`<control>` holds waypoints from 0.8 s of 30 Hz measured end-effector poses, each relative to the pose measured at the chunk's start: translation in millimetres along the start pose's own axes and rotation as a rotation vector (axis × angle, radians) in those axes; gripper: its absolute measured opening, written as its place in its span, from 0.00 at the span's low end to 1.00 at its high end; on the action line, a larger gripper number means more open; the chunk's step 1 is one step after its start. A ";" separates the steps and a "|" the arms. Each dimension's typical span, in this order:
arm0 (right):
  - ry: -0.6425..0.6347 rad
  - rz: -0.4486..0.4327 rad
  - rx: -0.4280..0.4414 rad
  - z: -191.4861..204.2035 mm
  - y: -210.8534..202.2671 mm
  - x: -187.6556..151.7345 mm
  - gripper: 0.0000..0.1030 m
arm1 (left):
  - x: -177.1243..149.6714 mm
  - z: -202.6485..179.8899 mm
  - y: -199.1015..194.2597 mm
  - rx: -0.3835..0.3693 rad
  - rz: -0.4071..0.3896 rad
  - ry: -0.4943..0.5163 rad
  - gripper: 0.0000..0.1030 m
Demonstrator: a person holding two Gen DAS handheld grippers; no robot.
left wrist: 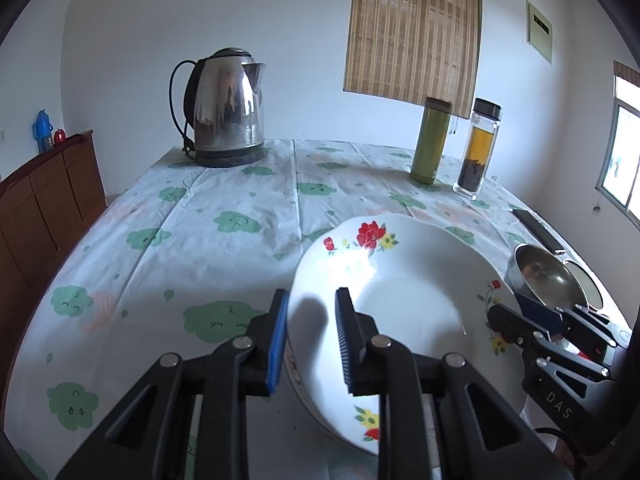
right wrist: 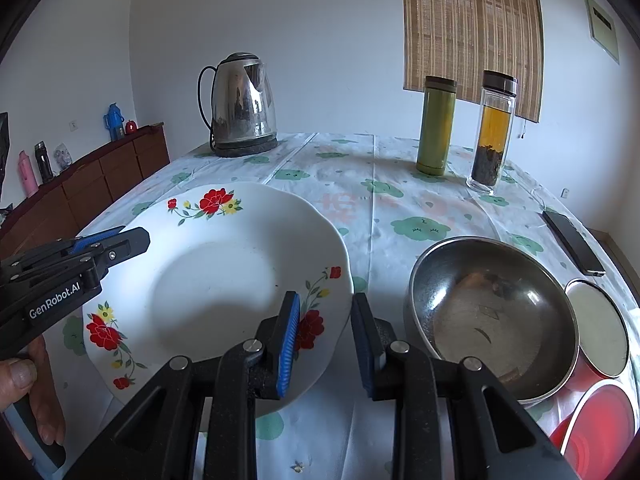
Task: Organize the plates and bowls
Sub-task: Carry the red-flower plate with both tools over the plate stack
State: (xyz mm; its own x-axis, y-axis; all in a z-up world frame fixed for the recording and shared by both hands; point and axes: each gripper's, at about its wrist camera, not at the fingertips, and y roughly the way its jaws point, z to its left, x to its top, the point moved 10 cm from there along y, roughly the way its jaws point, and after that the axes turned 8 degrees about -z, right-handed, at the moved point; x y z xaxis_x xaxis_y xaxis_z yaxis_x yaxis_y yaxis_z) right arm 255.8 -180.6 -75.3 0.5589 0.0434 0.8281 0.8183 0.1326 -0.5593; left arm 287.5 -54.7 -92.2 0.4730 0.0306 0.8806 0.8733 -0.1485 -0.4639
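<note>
A white plate with red flowers (right wrist: 216,280) lies on the table; it also shows in the left wrist view (left wrist: 404,304). My left gripper (left wrist: 312,340) is open, its jaws straddling the plate's left rim, one finger over the plate and one outside. My right gripper (right wrist: 326,340) is open, its jaws straddling the plate's right rim. A steel bowl (right wrist: 492,316) sits just right of the plate, also seen in the left wrist view (left wrist: 544,276). The right gripper shows in the left wrist view (left wrist: 548,324), the left gripper in the right wrist view (right wrist: 108,246).
A steel kettle (right wrist: 244,104), a green flask (right wrist: 436,124) and a glass tea bottle (right wrist: 492,132) stand at the table's far side. A phone (right wrist: 572,242) lies at the right edge. Red bowls (right wrist: 596,412) sit near right. A wooden cabinet (right wrist: 100,176) stands left.
</note>
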 end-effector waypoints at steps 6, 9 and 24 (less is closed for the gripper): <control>0.002 0.003 -0.007 -1.0 2.3 0.7 0.27 | -3.3 1.8 3.8 0.002 0.013 0.002 0.20; 0.003 0.007 -0.011 -1.5 4.2 0.5 0.27 | -5.6 2.7 6.9 0.004 0.022 0.003 0.20; -0.003 0.049 -0.012 -0.2 13.4 -4.0 0.27 | -9.4 3.8 10.6 0.013 0.035 0.007 0.20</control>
State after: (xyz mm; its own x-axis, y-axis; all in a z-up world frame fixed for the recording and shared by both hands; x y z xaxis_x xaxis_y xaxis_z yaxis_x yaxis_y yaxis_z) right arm 264.5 -179.1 -86.1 0.5984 0.0521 0.7995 0.7912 0.1186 -0.5999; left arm 292.8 -52.8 -105.8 0.5021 0.0184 0.8646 0.8579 -0.1366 -0.4953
